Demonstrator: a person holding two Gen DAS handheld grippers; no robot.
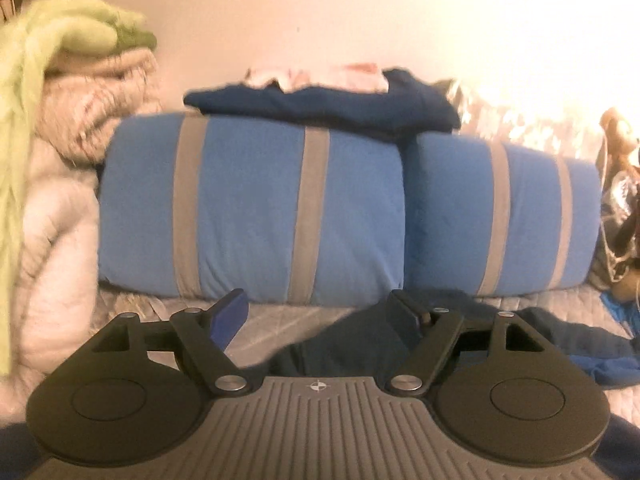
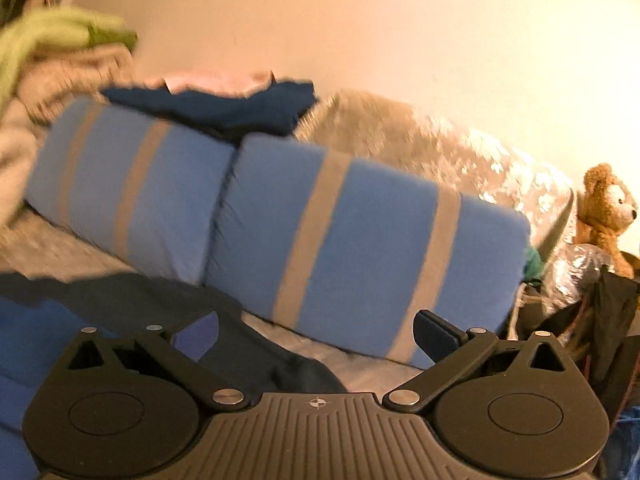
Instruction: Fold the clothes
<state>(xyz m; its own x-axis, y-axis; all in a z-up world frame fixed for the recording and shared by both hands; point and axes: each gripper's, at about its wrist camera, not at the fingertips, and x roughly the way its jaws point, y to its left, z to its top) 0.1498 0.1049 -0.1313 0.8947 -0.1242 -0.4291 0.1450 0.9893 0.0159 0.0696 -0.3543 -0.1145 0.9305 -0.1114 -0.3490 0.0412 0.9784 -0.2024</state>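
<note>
Dark navy garment (image 1: 360,340) crumpled low in the left wrist frame, just ahead of the left gripper (image 1: 320,314), fingers spread apart and holding nothing. Same garment (image 2: 248,344) at lower left in the right wrist frame, under the right gripper (image 2: 316,332), also wide apart. Blue striped pillows (image 1: 248,212) across the middle; folded navy clothes (image 1: 320,104) stacked on top.

A plain cream wall (image 1: 360,12) in warm light rises behind two blue cushions (image 1: 248,208) with grey stripes. Left of the cushions lies heaped pale bedding (image 1: 60,200); right of them sits a brown teddy bear (image 2: 608,208). A grey quilted bed cover (image 1: 280,320) lies below.
</note>
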